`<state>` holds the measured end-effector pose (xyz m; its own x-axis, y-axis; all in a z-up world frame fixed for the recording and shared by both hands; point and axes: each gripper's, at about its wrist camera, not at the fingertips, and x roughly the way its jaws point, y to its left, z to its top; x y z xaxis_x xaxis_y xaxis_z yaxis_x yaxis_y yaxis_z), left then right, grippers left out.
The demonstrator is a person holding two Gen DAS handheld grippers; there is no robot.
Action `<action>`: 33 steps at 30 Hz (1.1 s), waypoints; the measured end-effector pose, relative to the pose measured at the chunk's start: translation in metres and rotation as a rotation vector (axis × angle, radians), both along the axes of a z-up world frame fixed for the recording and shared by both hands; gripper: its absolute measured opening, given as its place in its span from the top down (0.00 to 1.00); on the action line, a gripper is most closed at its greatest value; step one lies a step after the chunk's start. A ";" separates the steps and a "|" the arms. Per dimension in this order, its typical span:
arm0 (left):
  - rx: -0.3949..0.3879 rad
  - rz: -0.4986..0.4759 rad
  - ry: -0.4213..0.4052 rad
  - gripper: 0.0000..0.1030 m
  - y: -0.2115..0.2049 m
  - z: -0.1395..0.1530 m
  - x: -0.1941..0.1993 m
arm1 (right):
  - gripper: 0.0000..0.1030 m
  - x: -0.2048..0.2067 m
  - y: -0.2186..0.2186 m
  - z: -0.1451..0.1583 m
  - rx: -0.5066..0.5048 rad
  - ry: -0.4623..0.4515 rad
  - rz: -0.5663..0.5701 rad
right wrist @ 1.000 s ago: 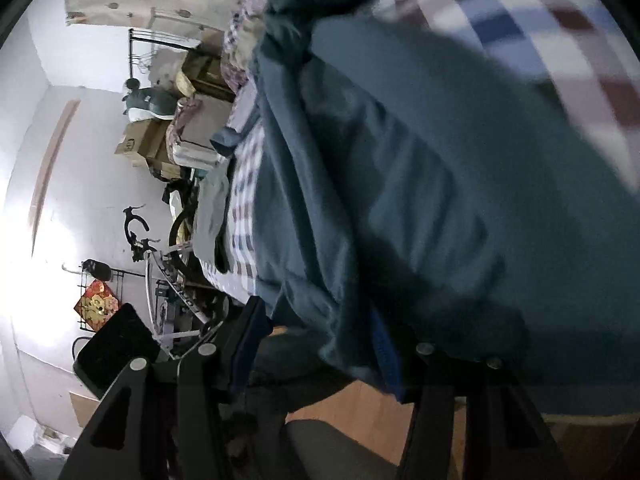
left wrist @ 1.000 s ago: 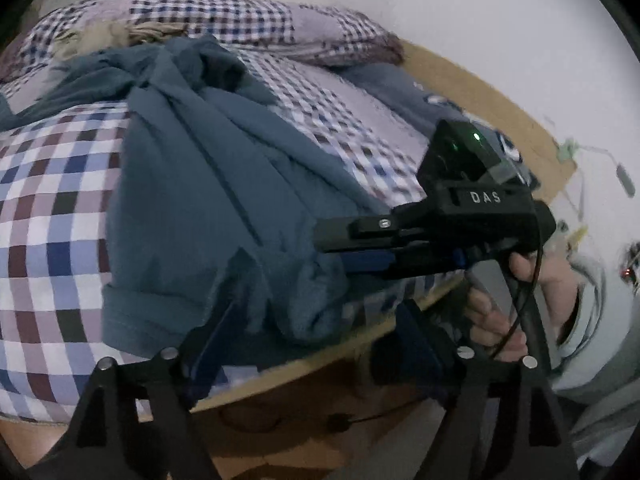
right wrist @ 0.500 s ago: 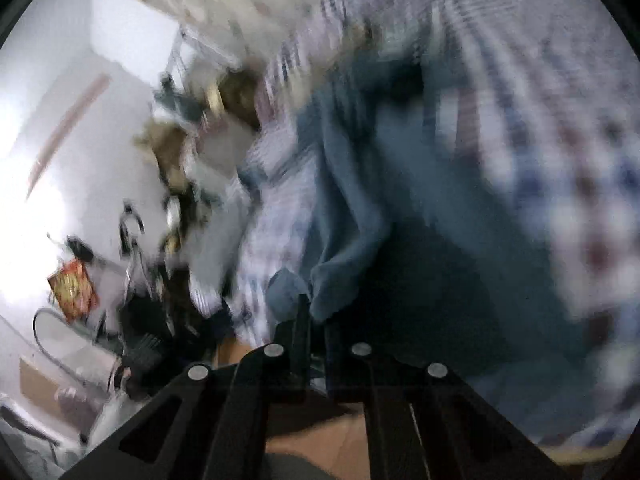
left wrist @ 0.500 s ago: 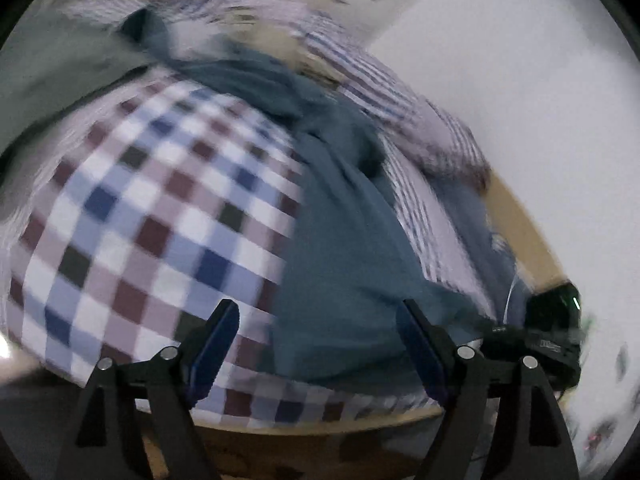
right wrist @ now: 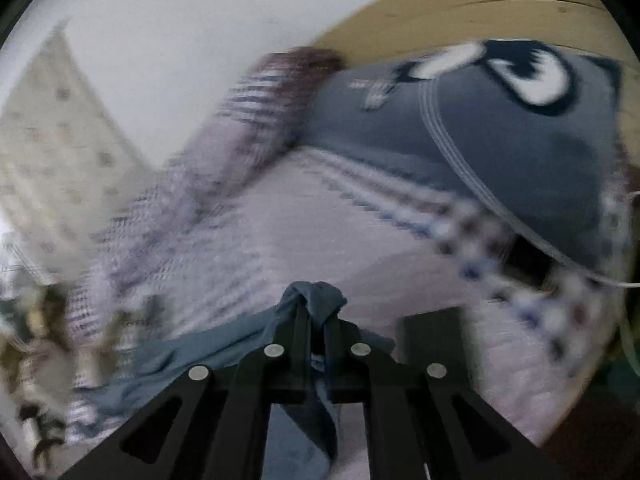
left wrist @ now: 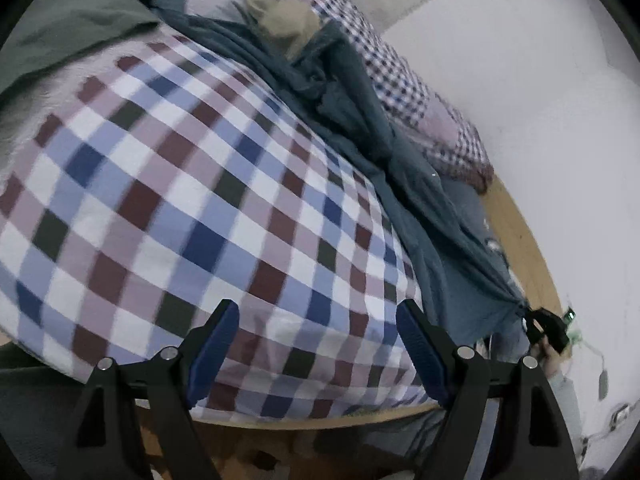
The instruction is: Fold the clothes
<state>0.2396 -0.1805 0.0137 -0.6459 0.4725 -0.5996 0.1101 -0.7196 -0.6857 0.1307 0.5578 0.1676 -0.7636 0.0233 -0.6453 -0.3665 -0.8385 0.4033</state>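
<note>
A teal blue garment (left wrist: 352, 120) stretches across the checked bedspread (left wrist: 180, 184) from the far pillows to the bed's right edge. Its near end is pulled taut into my right gripper (left wrist: 540, 320), seen small at the right in the left wrist view. In the right wrist view my right gripper (right wrist: 316, 312) is shut on a bunched corner of the teal garment (right wrist: 320, 296), which trails down and left. My left gripper (left wrist: 320, 340) is open above the bare bedspread near the bed's front edge, with nothing between its blue fingers (left wrist: 216, 344).
A dark green cloth (left wrist: 68, 20) lies at the bed's far left. A beige item (left wrist: 280, 20) rests by small-check pillows (left wrist: 404, 80). A navy cushion with white print (right wrist: 500, 128) sits by the wooden bed frame (right wrist: 480, 4). White wall stands to the right.
My right gripper closed on the teal garment's corner and pulled it off to the right, stretching it out. My left gripper swung left over the bare bedspread, away from the garment.
</note>
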 end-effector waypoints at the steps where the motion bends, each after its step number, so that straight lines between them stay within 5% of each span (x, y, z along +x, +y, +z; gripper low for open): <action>1: -0.012 -0.020 -0.005 0.18 0.005 0.001 -0.003 | 0.96 -0.006 0.005 -0.010 0.001 -0.064 -0.018; 5: -0.053 -0.099 -0.016 0.18 0.025 0.004 -0.020 | 0.92 -0.005 -0.018 -0.027 0.027 -0.161 0.008; 9: -0.071 -0.167 -0.025 0.18 0.049 0.008 -0.028 | 0.55 0.020 -0.066 -0.025 0.116 -0.116 0.116; 14: -0.057 -0.268 -0.025 0.18 0.080 0.010 -0.040 | 0.51 0.073 -0.149 -0.030 0.111 -0.006 0.448; 18: 0.006 -0.366 0.009 0.19 0.108 0.014 -0.054 | 0.51 0.101 -0.206 -0.046 0.210 0.029 0.648; 22: 0.046 -0.486 0.072 0.19 0.152 0.023 -0.056 | 0.51 0.101 -0.211 -0.069 0.210 -0.005 0.687; 25: 0.005 -0.533 0.066 0.19 0.186 0.015 -0.055 | 0.51 0.101 -0.199 -0.075 0.201 -0.012 0.662; 33: 0.020 -0.489 -0.015 0.23 0.204 -0.009 -0.067 | 0.51 0.098 -0.158 -0.086 0.187 -0.054 0.505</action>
